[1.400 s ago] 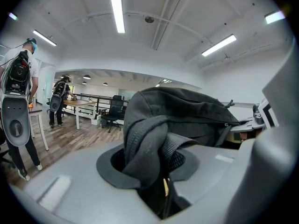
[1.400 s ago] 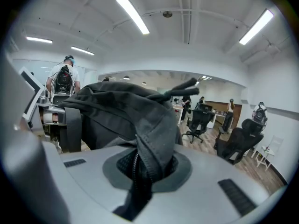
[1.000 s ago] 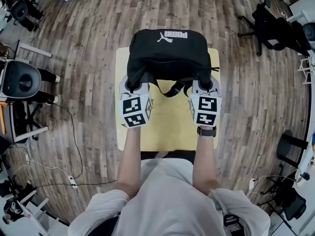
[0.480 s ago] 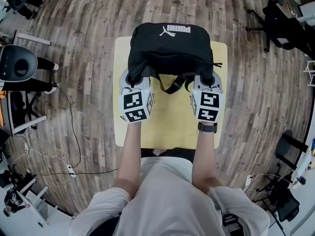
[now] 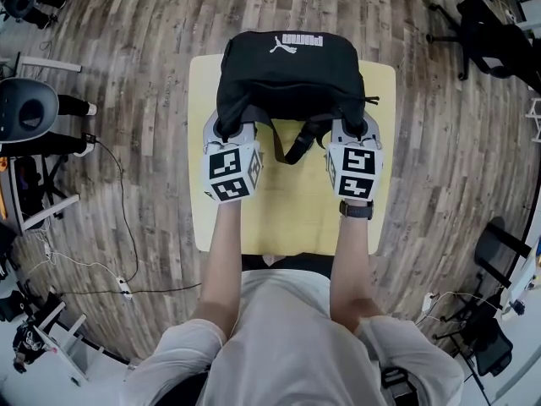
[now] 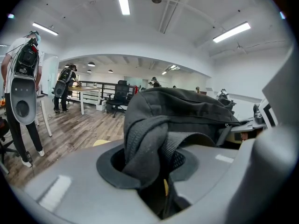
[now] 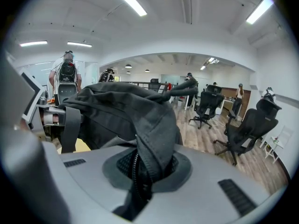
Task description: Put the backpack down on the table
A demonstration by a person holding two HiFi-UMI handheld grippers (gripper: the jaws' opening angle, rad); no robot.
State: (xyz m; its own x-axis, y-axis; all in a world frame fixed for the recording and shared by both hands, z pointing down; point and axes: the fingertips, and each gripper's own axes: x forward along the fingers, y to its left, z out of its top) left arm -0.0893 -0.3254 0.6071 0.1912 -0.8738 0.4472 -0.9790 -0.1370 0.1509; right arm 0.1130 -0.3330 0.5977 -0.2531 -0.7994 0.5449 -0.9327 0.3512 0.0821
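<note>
A black backpack [image 5: 292,79] with a white logo hangs over the far half of a small yellow table [image 5: 296,201]. My left gripper [image 5: 226,132] is shut on the backpack's near left edge, where padded fabric and webbing bunch between the jaws [image 6: 149,157]. My right gripper [image 5: 353,130] is shut on the near right edge, with a fold of fabric and a zipper pinched in it [image 7: 147,164]. A loose strap [image 5: 293,146] dangles between the two grippers. Whether the bag's bottom touches the tabletop I cannot tell.
Wooden floor surrounds the table. Office chairs [image 5: 486,36] stand at the far right, more chairs and equipment [image 5: 30,112] at the left, and a cable with a power strip [image 5: 118,282] lies on the floor. People [image 6: 21,78] stand in the room beyond.
Both grippers have come down with the backpack, which now sits lower over the table. The grips on the bag are unchanged.
</note>
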